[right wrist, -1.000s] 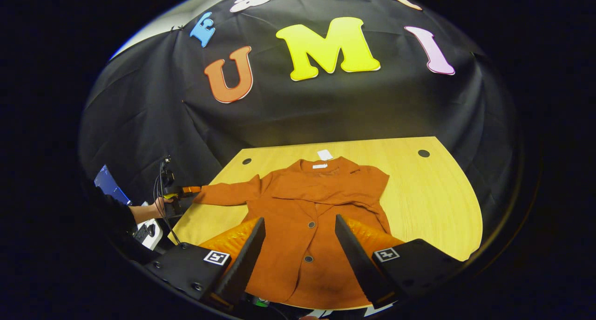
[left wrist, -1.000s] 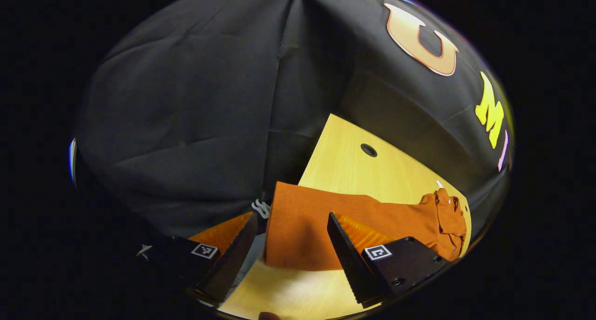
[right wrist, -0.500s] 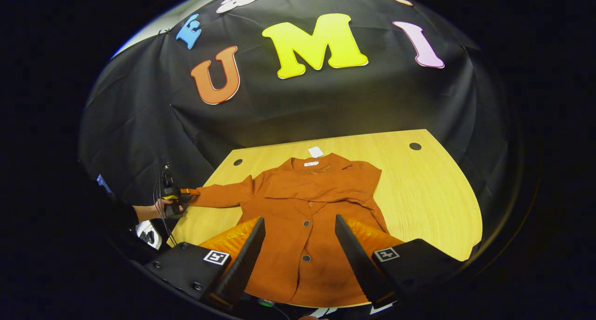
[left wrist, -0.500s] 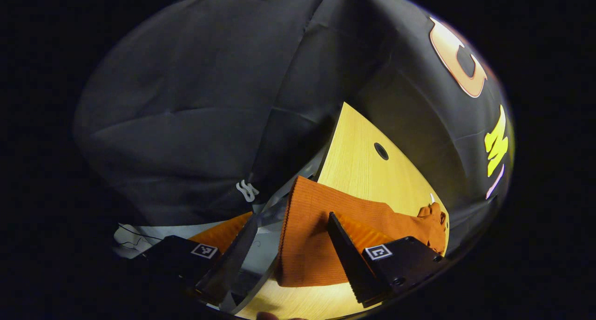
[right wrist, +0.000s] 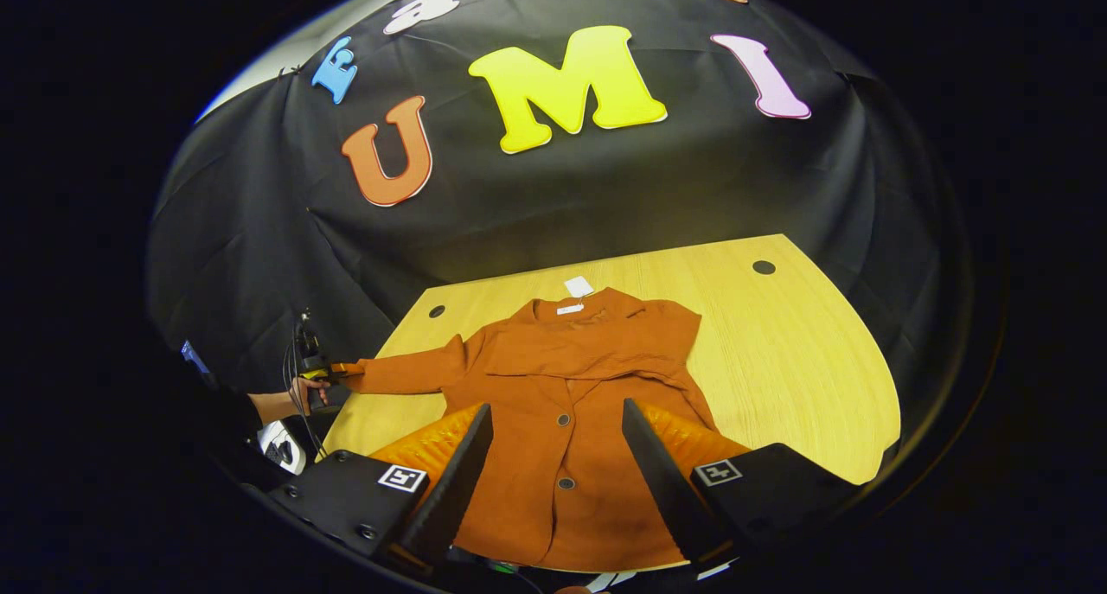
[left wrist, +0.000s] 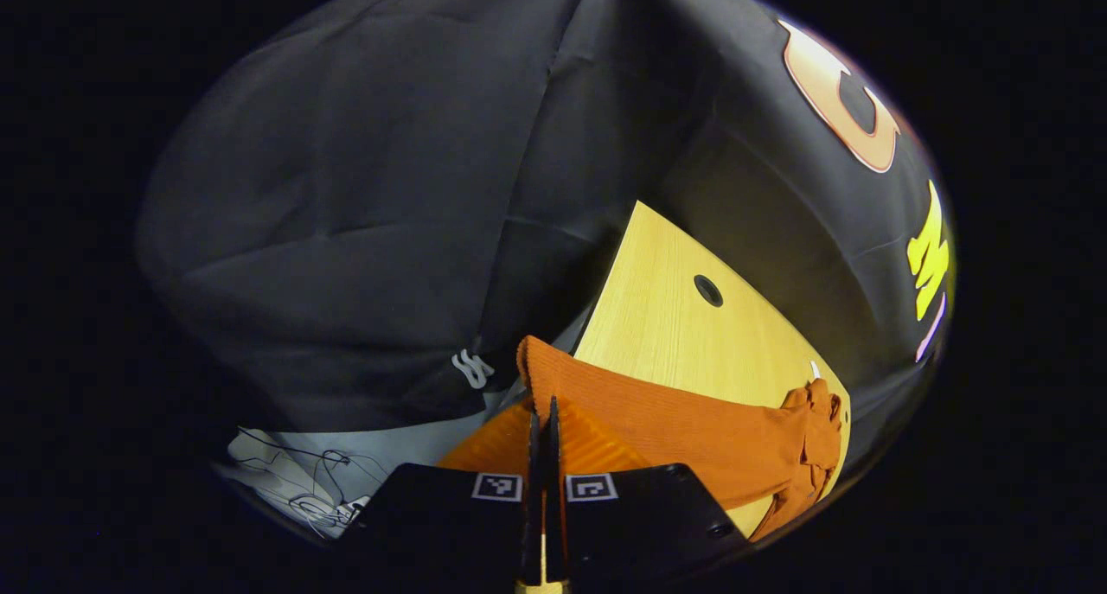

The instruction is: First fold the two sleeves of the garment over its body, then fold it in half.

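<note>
Setting: a booth with a black cloth wall behind a pale wooden table [right wrist: 778, 352] that has small round holes near its far corners.

Far left: a person's hand [right wrist: 298, 397] holds the left gripper [right wrist: 333, 370] at the table's left edge, right at the cuff of the outstretched sleeve [right wrist: 402, 373].

Left gripper: in the left gripper view its fingers are drawn together to a thin slit and the sleeve cuff [left wrist: 540, 378] runs into that slit, so I judge it pinched on the cuff.

Garment: a rust-orange buttoned jacket [right wrist: 575, 404] lies flat, collar toward the wall, hem at the near edge. The other sleeve [right wrist: 644, 365] seems to lie already folded across the chest.

Right gripper: the right gripper [right wrist: 558, 473] hovers above the lower front of the jacket, fingers spread wide, nothing between them.

Step in hand: folding the outstretched sleeve over the body, by my reading.

Doing it well: lift the cuff just enough to clear the table, carry it across toward the buttons, keep the sleeve straight so it creases at the shoulder seam, and lay it down before letting go. The free gripper could press the body if the cloth drags.
</note>
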`<action>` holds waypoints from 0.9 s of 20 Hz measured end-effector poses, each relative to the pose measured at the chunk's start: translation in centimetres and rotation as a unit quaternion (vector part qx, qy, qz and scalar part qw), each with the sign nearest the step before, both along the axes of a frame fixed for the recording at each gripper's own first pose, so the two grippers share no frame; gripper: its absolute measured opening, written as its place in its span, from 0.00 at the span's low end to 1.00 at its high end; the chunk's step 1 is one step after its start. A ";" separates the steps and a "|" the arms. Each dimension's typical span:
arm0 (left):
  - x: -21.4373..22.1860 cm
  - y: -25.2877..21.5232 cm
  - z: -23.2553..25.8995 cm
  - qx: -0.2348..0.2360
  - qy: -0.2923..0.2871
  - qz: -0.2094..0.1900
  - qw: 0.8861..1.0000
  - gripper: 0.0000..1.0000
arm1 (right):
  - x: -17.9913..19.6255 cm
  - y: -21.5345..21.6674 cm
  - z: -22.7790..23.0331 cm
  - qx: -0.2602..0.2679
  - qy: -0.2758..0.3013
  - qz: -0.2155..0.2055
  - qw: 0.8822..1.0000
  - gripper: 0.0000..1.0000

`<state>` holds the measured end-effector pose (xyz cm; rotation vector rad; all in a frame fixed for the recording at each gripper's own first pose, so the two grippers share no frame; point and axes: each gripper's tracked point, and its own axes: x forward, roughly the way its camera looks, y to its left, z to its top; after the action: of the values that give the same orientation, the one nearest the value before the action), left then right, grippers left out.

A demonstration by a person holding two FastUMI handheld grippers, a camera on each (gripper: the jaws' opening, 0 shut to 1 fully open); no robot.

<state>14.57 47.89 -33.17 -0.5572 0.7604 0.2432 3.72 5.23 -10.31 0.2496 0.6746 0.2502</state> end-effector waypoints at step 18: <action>3.0 -27.6 24.2 0.049 -0.159 -0.158 0.973 0.03 | -1.0 -8.2 4.6 0.045 -0.096 0.019 0.994 0.96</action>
<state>17.56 20.32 -9.00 -0.3617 0.5111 -0.1029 2.73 -2.98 -5.71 0.2957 0.4776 0.3369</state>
